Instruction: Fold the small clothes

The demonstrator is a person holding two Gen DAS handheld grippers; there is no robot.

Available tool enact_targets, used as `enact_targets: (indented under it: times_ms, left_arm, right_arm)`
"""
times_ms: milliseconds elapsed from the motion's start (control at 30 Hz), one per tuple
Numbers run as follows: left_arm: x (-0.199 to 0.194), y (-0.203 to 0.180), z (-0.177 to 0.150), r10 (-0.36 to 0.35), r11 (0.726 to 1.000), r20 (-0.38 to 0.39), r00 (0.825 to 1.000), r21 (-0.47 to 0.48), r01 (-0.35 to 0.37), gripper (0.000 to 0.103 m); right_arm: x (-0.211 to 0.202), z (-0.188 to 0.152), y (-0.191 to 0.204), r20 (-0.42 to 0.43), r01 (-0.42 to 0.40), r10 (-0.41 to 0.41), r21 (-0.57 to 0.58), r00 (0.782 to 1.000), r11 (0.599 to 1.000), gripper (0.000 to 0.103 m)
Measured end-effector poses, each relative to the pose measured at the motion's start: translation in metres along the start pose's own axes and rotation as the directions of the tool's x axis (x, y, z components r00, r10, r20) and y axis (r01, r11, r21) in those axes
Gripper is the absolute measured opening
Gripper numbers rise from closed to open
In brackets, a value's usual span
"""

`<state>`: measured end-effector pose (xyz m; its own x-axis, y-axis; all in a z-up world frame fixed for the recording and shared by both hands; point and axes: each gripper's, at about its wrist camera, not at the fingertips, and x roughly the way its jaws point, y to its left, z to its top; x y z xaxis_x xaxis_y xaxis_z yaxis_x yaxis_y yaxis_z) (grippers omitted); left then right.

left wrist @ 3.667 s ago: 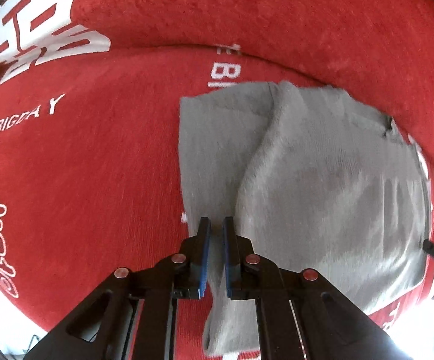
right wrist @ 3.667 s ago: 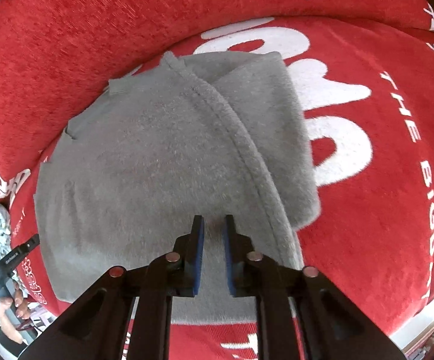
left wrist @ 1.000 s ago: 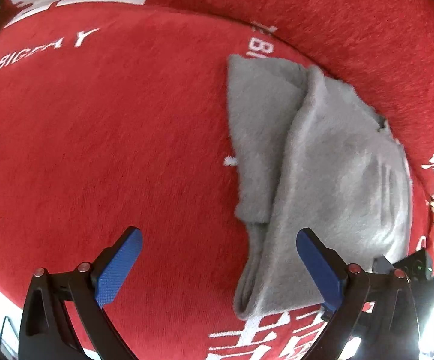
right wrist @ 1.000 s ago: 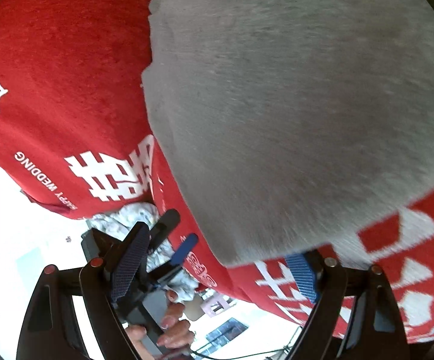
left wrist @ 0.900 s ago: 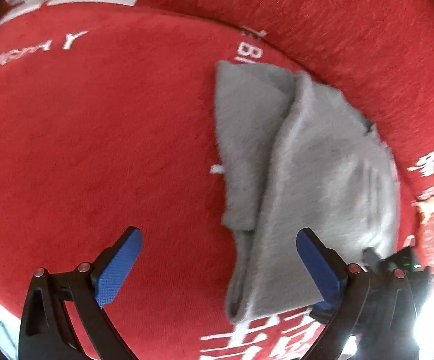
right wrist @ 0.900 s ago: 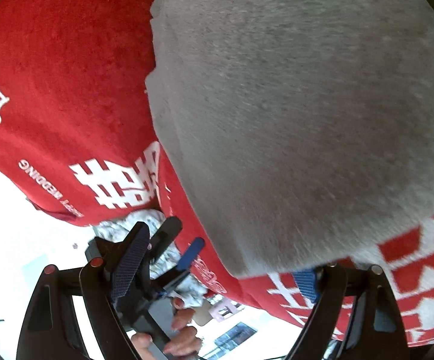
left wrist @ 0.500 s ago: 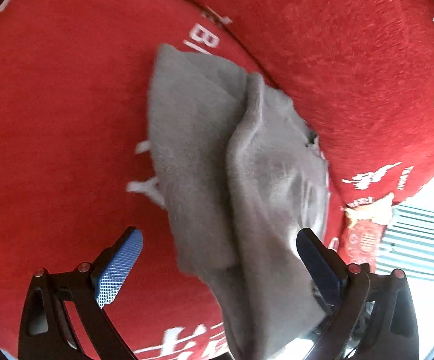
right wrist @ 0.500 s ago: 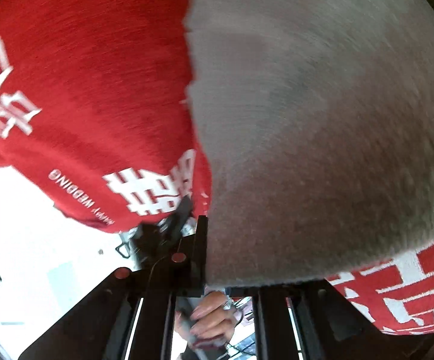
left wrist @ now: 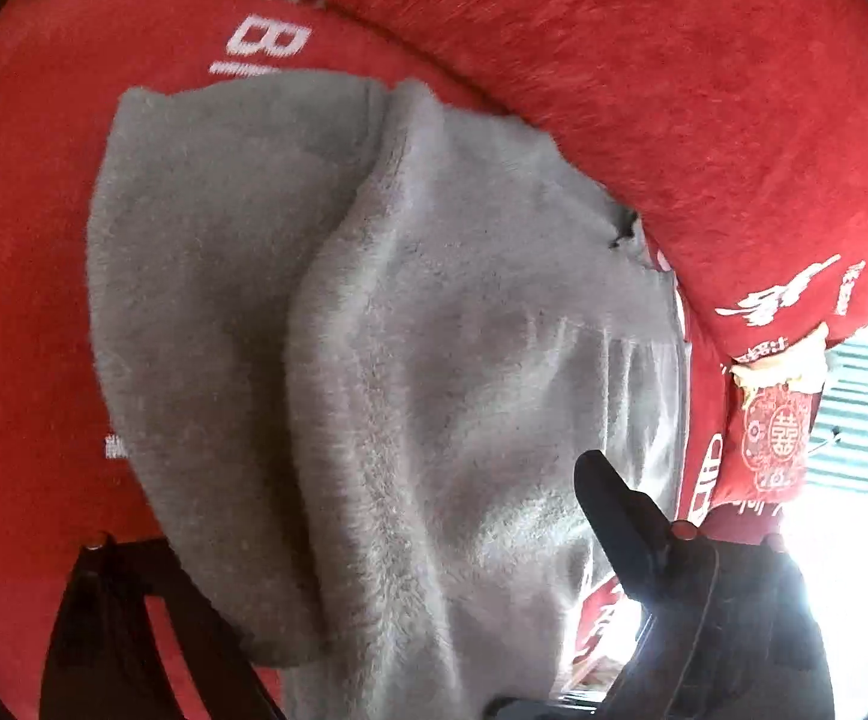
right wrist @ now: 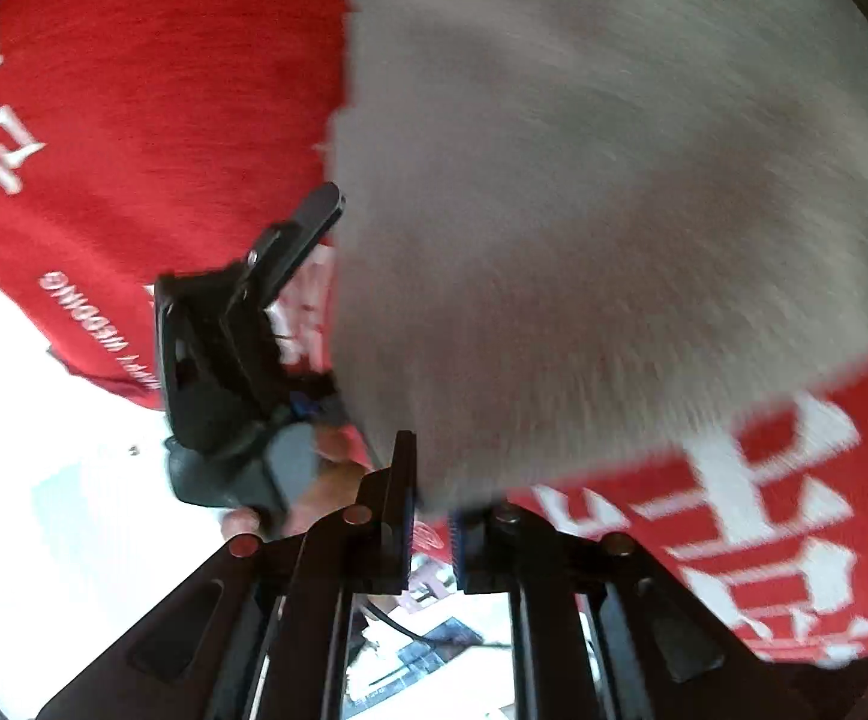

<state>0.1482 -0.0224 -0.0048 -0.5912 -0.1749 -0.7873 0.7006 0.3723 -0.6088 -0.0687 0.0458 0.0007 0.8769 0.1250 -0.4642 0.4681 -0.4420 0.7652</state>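
Right tool first: its two blue-padded jaws stand close together with only a thin gap, and the near hem of the grey garment drops into that gap, so I have the cloth pinched by its edge. The jaws are easing open at this moment, with the hem between them. From that pinch the fleecy fabric rises and fills most of the right wrist view, blurred.

Left tool is spread wide and closing, with the garment between its jaws. One black finger lies on top of the fabric near the garment's right edge; the other is hidden under the cloth at the lower left, where only its dark frame shows. Neither pad presses the cloth that I can see.

The garment lies on a red plush cover, folded lengthwise: a thick rolled ridge runs down its middle, one layer lapped over the flatter part on the left. Its far end reaches up close to where the cover bends into a raised back, and there is a small dark notch on its upper right edge.

White lettering is printed on the cover just beyond the garment's far end. A red pouch with a round white emblem sits off the garment's right side. In the right wrist view, my hand grips the left tool's handle just beside the hem.
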Motion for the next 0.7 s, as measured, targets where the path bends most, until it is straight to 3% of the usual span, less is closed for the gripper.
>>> enact_targets:
  times_ms: [33, 67, 133, 300, 333, 367, 467, 500, 567, 700]
  left_arm:
    - [-0.001, -0.002, -0.001, 0.012, 1.000, 0.001, 1.000, 0.004, -0.012, 0.093]
    - [-0.001, -0.005, -0.001, 0.020, 1.000, 0.000, 1.000, 0.008, -0.020, 0.093]
    - [-0.002, -0.006, -0.001, 0.043, 0.999, -0.002, 0.999, 0.015, -0.043, 0.093]
    - [0.000, -0.018, -0.003, 0.132, 0.990, 0.014, 0.991, 0.046, -0.132, 0.093]
    - [0.000, -0.017, -0.004, 0.156, 0.987, 0.017, 0.988, 0.048, -0.156, 0.093]
    - [0.002, -0.019, -0.004, 0.171, 0.984, 0.018, 0.985, 0.051, -0.172, 0.093]
    - [0.007, -0.027, -0.006, 0.214, 0.974, 0.024, 0.977, 0.066, -0.215, 0.090]
    - [0.008, -0.029, -0.006, 0.235, 0.969, 0.028, 0.972, 0.067, -0.236, 0.085]
    - [0.008, -0.034, -0.006, 0.319, 0.944, 0.049, 0.946, 0.076, -0.322, 0.060]
    - [0.003, -0.033, -0.005, 0.307, 0.950, 0.065, 0.949, 0.037, -0.310, 0.030]
  right_arm:
    - [-0.002, -0.002, -0.003, -0.019, 0.038, -0.038, -0.005, 0.999, 0.999, 0.021]
    - [-0.005, -0.004, -0.005, -0.033, 0.078, -0.079, -0.016, 0.996, 0.997, 0.040]
    - [-0.018, -0.007, -0.008, -0.041, 0.144, -0.146, -0.049, 0.988, 0.988, 0.063]
    - [-0.071, 0.008, 0.016, 0.075, 0.216, -0.206, -0.156, 0.976, 0.964, 0.063]
    - [-0.080, 0.014, 0.023, 0.112, 0.238, -0.220, -0.182, 0.969, 0.954, 0.056]
    - [-0.088, 0.021, 0.031, 0.151, 0.267, -0.238, -0.208, 0.959, 0.941, 0.041]
    - [-0.098, 0.044, 0.051, 0.252, 0.415, -0.350, -0.284, 0.902, 0.865, 0.010]
    - [-0.098, 0.052, 0.056, 0.273, 0.444, -0.369, -0.299, 0.888, 0.845, 0.010]
    - [-0.093, 0.064, 0.066, 0.307, 0.495, -0.404, -0.334, 0.862, 0.802, 0.009]
    - [-0.078, 0.086, 0.062, 0.318, 0.574, -0.480, -0.386, 0.818, 0.723, 0.009]
